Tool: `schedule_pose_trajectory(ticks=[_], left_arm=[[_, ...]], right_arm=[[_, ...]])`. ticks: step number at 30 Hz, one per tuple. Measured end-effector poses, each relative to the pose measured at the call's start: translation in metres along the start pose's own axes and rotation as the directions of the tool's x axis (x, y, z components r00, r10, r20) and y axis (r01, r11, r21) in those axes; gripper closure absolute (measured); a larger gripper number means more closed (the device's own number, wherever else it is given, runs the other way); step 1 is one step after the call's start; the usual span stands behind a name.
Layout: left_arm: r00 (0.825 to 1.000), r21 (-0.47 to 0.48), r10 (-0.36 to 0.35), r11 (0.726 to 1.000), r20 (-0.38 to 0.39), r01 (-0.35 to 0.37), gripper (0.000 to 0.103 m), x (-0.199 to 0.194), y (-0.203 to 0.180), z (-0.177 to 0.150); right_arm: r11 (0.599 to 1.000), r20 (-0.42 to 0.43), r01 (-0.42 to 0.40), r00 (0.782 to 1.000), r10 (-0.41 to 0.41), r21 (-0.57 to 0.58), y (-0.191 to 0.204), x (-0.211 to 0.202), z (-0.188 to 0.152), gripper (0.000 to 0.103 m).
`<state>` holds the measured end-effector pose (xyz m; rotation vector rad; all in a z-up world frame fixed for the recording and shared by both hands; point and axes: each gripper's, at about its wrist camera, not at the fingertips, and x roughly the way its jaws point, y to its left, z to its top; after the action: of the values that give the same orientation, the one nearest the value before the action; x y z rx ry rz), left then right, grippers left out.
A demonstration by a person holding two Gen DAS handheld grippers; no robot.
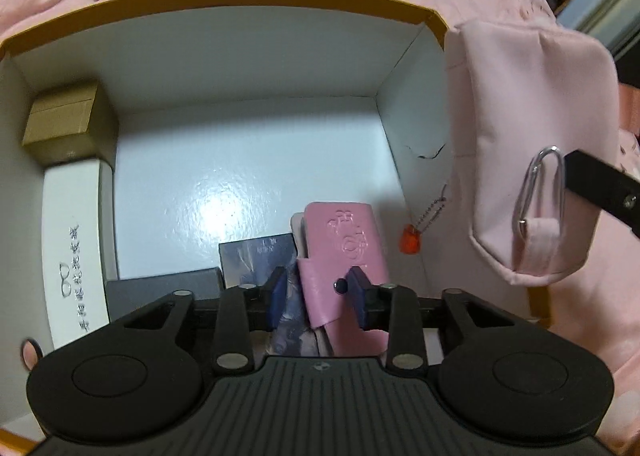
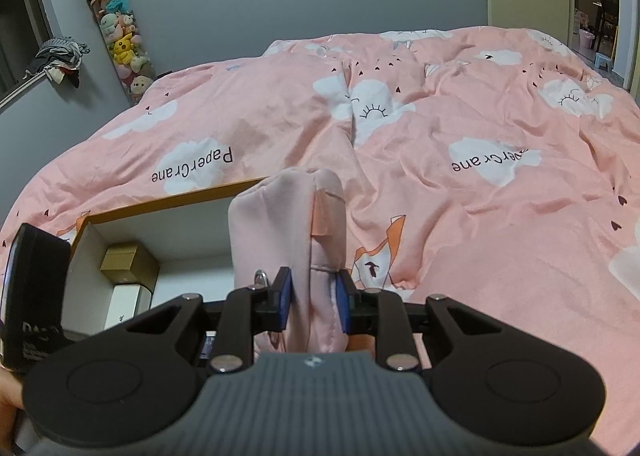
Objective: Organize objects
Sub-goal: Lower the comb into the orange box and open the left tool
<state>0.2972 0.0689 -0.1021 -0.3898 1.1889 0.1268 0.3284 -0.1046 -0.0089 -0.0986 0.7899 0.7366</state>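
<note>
Pink case going into the box

Left gripper fingers loose around the pink case, long axis pointing into the box, near its front-right corner; right gripper clamps the pink pouch just right of the box.

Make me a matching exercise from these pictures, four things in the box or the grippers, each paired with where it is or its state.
1. pink leather case
2. brown carton
3. pale pink pouch
4. orange tag

A. pinched in the right gripper
B. far left corner of the white box
C. between the left gripper fingers
D. hanging on a bead chain by the box's right wall

Pairs: 1-C, 2-B, 3-A, 4-D
</note>
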Motion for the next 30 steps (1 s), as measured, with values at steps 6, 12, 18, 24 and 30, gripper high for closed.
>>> schedule_pose_trajectory(ticks=[6,12,18,24,30], left_arm=[[0.996,-0.050,-0.083,0.995,-0.030,0.081,0.074,0.011,0.006,0.002],[0.993,-0.012,-0.103,0.995,-0.053,0.103,0.072,0.018,-0.001,0.003],[0.990,0.017,-0.138,0.990,-0.027,0.138,0.070,0.007,-0.003,0.001],[0.974,0.058,-0.148,0.988,0.171,0.140,0.070,-0.054,0.018,-0.014],[0.956,-0.006,-0.086,0.996,0.281,0.091,0.070,-0.094,0.047,-0.028]], right_arm=[[1.000,-0.005,-0.003,1.000,0.003,-0.003,0.000,-0.002,-0.001,0.078],[1.000,-0.014,-0.007,1.000,0.007,0.000,-0.001,-0.001,-0.002,0.078],[1.000,-0.025,-0.012,1.000,0.012,0.001,0.001,-0.003,-0.004,0.078],[0.998,-0.076,-0.056,0.995,0.058,0.031,0.003,0.002,-0.003,0.078],[0.986,-0.238,-0.143,0.958,0.159,0.081,0.013,0.025,-0.003,0.078]])
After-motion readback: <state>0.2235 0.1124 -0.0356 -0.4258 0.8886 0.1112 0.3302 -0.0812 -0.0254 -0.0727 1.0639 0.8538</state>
